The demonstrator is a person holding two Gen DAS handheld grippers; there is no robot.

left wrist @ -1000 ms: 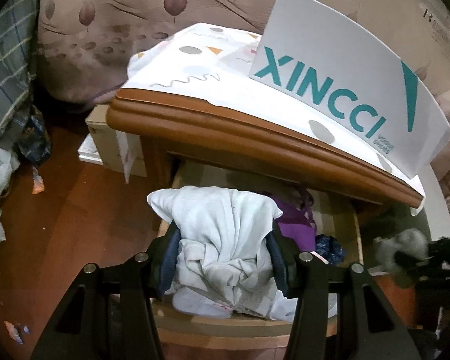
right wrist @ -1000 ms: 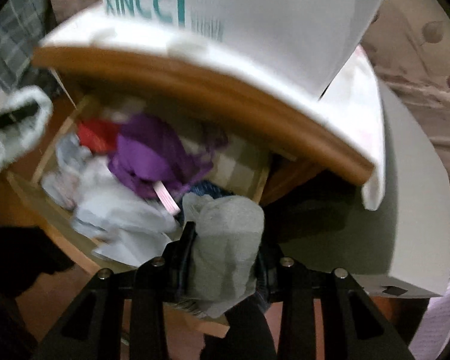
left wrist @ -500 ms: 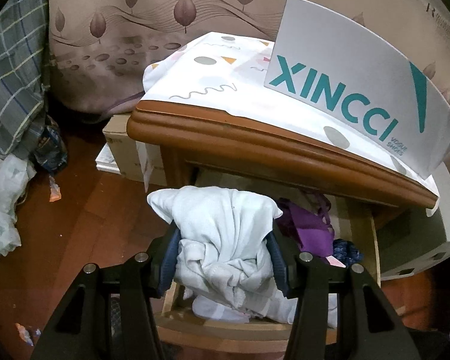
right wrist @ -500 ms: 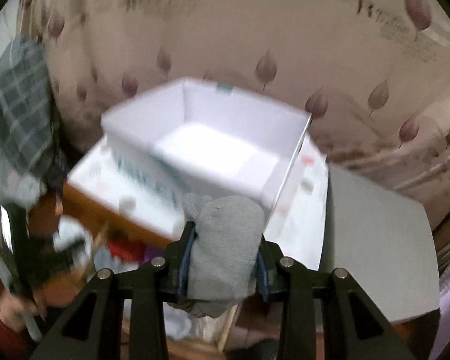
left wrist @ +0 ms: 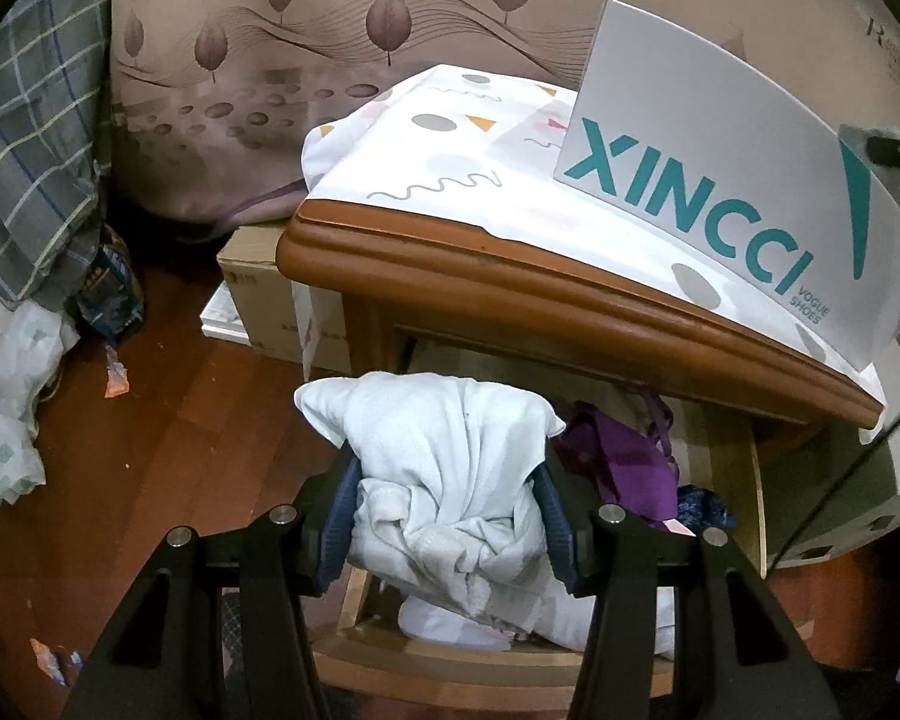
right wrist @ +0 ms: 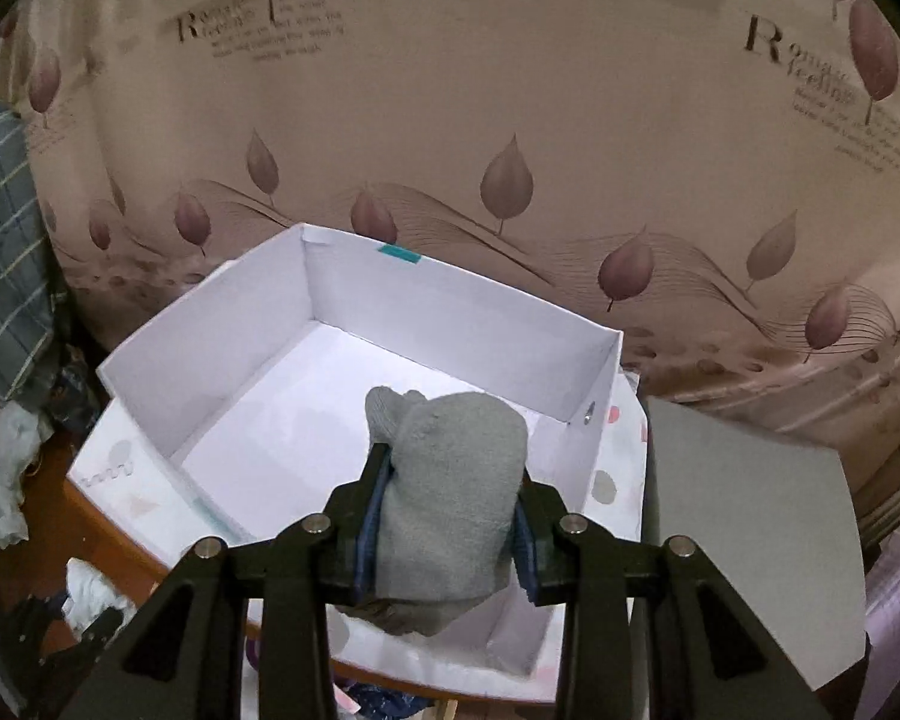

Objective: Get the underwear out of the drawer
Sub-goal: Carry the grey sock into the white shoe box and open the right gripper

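Observation:
My left gripper is shut on a bundle of white underwear, held just above the open wooden drawer. Purple underwear and a dark blue piece lie inside the drawer. In the right wrist view my right gripper is shut on a grey underwear piece, held above the open white shoe box on the nightstand. The left gripper with its white bundle shows at the lower left of that view.
The shoe box marked XINCCI stands on a patterned cloth over the nightstand top. Its grey lid lies to the right. A cardboard box, plaid cloth and white bags crowd the wooden floor at left.
My right gripper rose from the drawer with the grey piece and now hangs over the open shoe box. My left gripper stayed put with the white bundle, tilting slightly upward.

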